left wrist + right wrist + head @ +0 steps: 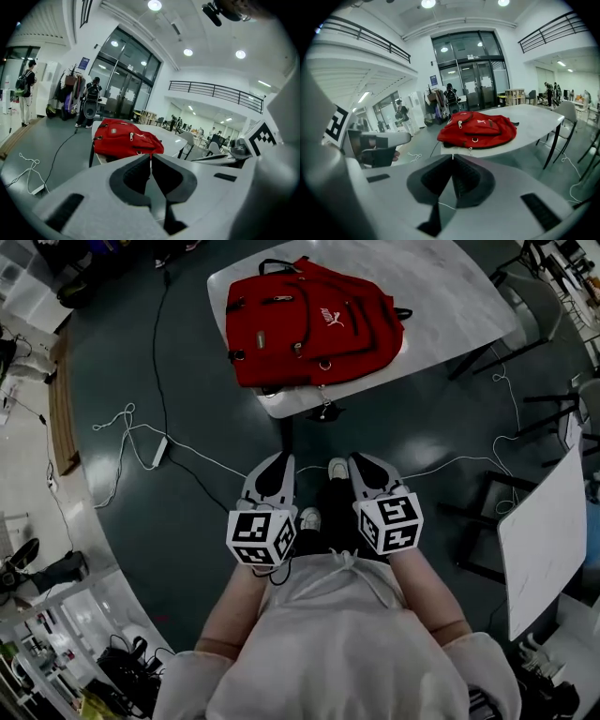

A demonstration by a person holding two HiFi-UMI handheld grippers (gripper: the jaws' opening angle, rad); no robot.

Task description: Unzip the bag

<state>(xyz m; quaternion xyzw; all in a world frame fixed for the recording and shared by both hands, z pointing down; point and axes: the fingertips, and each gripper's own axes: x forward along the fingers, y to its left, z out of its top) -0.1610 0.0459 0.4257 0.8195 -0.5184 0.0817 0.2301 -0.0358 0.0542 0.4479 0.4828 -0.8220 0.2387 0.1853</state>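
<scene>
A red backpack (312, 322) lies flat on a white table (450, 287), zippers shut, straps hanging over the near edge. It also shows as the red backpack (126, 138) in the left gripper view and the red backpack (477, 127) in the right gripper view. My left gripper (280, 457) and right gripper (360, 459) are held side by side close to my body, well short of the table, above the floor. Both have jaws touching at the tips with nothing between them.
White cables (141, 442) trail across the dark floor left of me. A black table leg (286, 432) stands ahead. Chairs (534, 306) sit at the right, and a white board (544, 535) leans near right. People stand by the glass doors (89, 105).
</scene>
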